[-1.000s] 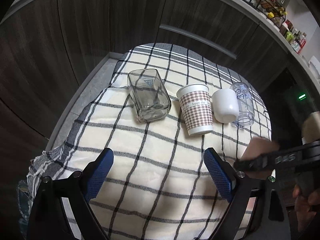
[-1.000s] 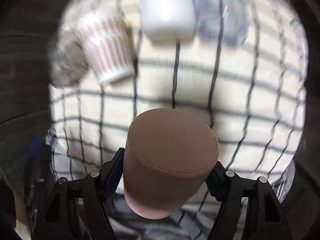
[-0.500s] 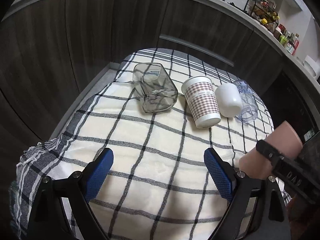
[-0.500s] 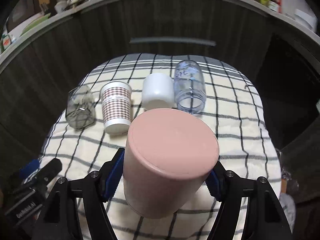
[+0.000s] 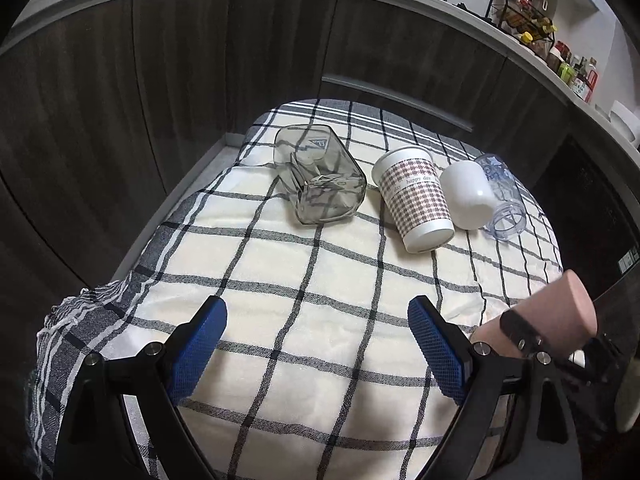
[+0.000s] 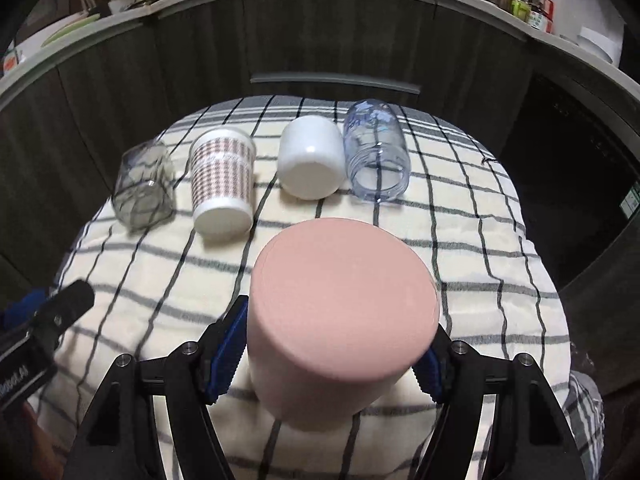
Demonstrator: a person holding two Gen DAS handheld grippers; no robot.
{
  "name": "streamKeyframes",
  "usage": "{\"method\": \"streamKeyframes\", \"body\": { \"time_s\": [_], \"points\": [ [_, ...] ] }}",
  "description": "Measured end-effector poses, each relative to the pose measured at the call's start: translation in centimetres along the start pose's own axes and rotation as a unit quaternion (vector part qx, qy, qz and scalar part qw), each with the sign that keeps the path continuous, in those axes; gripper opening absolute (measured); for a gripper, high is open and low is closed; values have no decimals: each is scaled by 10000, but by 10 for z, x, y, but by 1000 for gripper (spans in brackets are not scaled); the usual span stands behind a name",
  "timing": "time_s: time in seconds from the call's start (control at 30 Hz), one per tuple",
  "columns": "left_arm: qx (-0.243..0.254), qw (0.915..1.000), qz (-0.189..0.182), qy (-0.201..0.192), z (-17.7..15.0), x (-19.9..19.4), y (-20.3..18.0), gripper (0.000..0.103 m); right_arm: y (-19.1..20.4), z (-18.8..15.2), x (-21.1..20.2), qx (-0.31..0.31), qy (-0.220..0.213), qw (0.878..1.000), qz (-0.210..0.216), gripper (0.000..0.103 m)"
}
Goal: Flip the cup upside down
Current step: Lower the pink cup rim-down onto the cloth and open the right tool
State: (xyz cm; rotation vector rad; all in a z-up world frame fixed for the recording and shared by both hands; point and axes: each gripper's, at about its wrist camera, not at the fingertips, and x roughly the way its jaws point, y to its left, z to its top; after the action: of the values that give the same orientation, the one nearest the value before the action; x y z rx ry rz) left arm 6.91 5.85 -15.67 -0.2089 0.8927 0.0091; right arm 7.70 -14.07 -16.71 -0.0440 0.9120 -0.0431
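My right gripper (image 6: 332,356) is shut on a pink cup (image 6: 340,312), held on its side with its flat base toward the camera, above the near part of a checked cloth (image 6: 460,240). The pink cup also shows in the left wrist view (image 5: 560,316) at the right edge, clamped by the right gripper. My left gripper (image 5: 316,344) is open and empty over the near part of the cloth (image 5: 280,280).
A row of cups lies on its side at the far end of the cloth: a clear square glass (image 5: 320,180), a houndstooth paper cup (image 5: 416,196), a white cup (image 5: 468,196) and a clear plastic cup (image 5: 504,208). Dark cabinet fronts (image 5: 160,80) stand behind.
Both grippers have pulled back and tilted up, so the cups look farther away. The pink cup stays gripped and has turned with the right gripper.
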Motion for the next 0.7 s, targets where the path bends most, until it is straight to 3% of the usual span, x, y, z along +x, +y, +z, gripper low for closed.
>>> {"method": "streamKeyframes", "body": {
  "time_s": [0.3, 0.53, 0.7],
  "points": [
    [18, 9999, 18, -97, 1, -5, 0, 93, 5, -11, -3, -52, 75, 9999, 88, 70],
    [-15, 9996, 54, -264, 3, -14, 2, 93, 8, -6, -20, -92, -182, 9998, 45, 84],
    [-28, 9990, 64, -442, 6, -28, 1, 93, 4, -1, -49, -70, -486, 9988, 35, 87]
  ]
}}
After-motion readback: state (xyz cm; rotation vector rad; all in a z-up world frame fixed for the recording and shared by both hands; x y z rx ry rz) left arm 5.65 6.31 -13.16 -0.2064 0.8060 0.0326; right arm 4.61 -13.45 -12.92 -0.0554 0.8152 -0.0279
